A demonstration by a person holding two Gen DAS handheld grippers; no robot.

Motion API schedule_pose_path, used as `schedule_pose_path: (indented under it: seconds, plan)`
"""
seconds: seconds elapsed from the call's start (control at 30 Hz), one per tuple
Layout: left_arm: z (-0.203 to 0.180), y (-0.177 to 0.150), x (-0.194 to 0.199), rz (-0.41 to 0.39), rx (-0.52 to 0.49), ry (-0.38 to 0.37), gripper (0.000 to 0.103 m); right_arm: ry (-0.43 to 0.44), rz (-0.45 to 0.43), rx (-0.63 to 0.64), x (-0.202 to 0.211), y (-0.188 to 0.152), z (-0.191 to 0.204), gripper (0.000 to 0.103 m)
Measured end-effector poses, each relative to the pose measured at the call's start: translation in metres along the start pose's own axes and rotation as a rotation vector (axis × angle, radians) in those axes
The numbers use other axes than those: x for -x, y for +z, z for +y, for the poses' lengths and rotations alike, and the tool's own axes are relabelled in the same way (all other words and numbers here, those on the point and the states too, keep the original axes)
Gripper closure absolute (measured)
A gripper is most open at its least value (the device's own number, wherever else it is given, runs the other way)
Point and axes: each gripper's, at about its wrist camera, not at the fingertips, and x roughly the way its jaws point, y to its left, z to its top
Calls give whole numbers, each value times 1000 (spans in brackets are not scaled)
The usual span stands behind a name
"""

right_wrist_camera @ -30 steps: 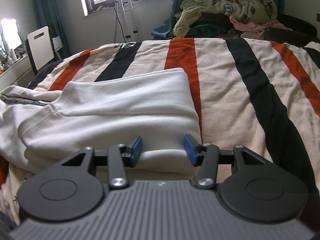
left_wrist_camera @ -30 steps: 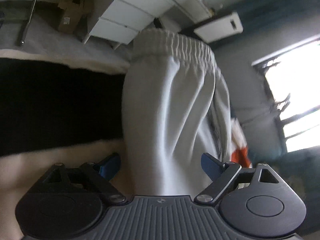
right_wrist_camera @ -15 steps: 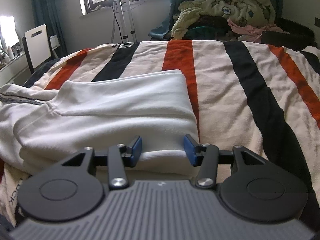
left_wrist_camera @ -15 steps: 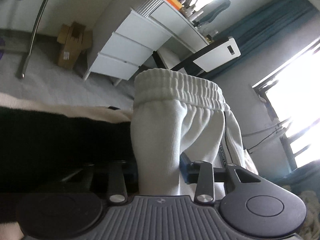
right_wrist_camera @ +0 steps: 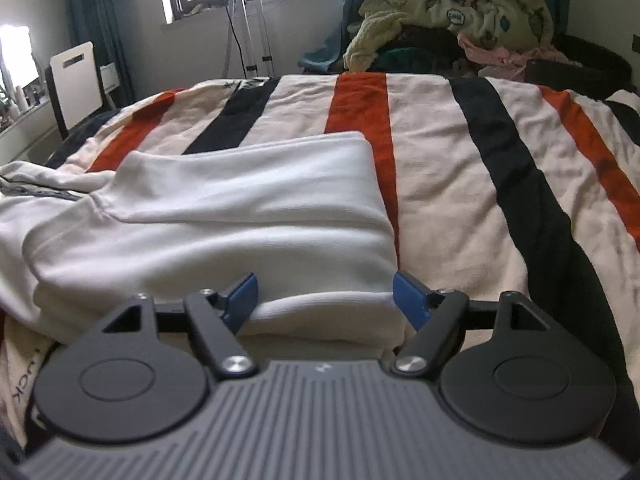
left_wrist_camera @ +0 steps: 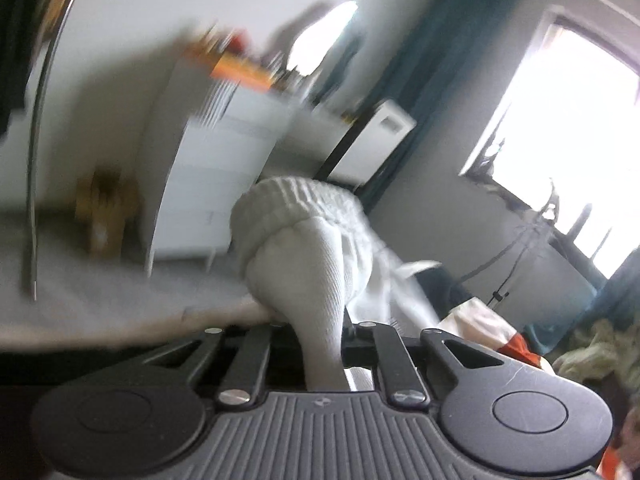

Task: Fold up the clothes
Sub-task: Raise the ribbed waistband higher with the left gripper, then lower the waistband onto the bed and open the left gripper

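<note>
White sweatpants lie partly folded on a striped bed cover. My right gripper is open, its blue pads on either side of the pants' near folded edge, not pinching it. In the left wrist view my left gripper is shut on a bunch of the same white fabric near the ribbed elastic waistband, lifted off the bed. The left fingertips are hidden by cloth.
A pile of blankets and clothes sits at the far end of the bed. A white chair and a metal stand are by the window. A white drawer unit and a cardboard box stand beside the bed.
My left gripper closed on the waistband end and lifted it, the view swinging up toward the room. My right gripper opened wider over the folded edge and stayed in place.
</note>
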Motion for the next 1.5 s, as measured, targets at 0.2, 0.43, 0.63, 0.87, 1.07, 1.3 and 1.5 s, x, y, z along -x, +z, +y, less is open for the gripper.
schedule_pose_path:
  seconds: [0.2, 0.43, 0.63, 0.87, 1.07, 1.3, 1.5]
  plan:
    - [-86, 12, 59, -206, -181, -62, 91, 19, 31, -108, 4, 4, -15, 27]
    - [-197, -6, 132, -381, -385, -204, 91, 46, 3, -235, 19, 13, -37, 27]
    - [-280, -74, 182, -466, -514, -317, 91, 61, -59, -292, 34, 21, -57, 27]
    - [-346, -216, 219, -443, -751, -443, 93, 36, -111, -418, 45, 27, -96, 27]
    - [-363, -333, 219, -210, -991, -520, 95, 26, -132, -517, 41, 27, -125, 27]
    - [-365, -344, 207, -115, -1089, -558, 82, 152, -69, -704, 24, 13, -148, 25]
    - [-318, -303, 192, 8, -1233, -643, 15, 348, -65, -827, 24, 5, -148, 25]
